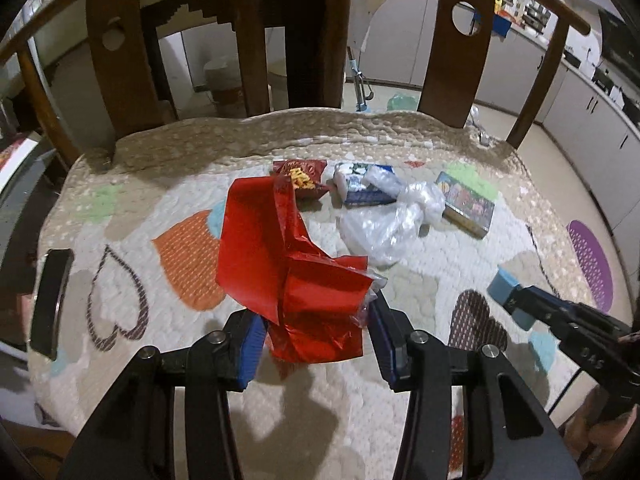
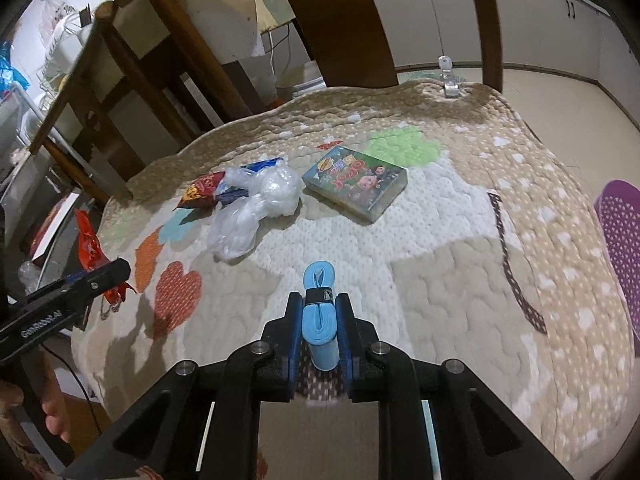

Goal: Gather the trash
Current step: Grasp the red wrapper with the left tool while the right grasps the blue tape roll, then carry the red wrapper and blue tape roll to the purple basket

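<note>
Left wrist view: the left tongs [image 1: 316,344] are clamped on a red wrapper [image 1: 288,256], lifted above the quilted surface [image 1: 420,280]. Beyond lie a snack bag [image 1: 302,178], a clear bag [image 1: 384,224] and a box [image 1: 466,202].

Right wrist view: the right tongs [image 2: 318,336] are clamped on a blue roll [image 2: 318,312] over the surface; the left tongs with the wrapper show at the left edge.

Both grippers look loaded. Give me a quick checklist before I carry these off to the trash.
1. Left gripper shut on the red wrapper: ok.
2. Wrapper lifted off the quilt: ok, though a loose clear scrap hangs from it.
3. Right gripper shut on the blue roll: ok.
4. Trash still on the quilt: not ok; clear plastic bag, snack packet, picture box remain.
5. Bin location: cannot tell, none in view.
</note>
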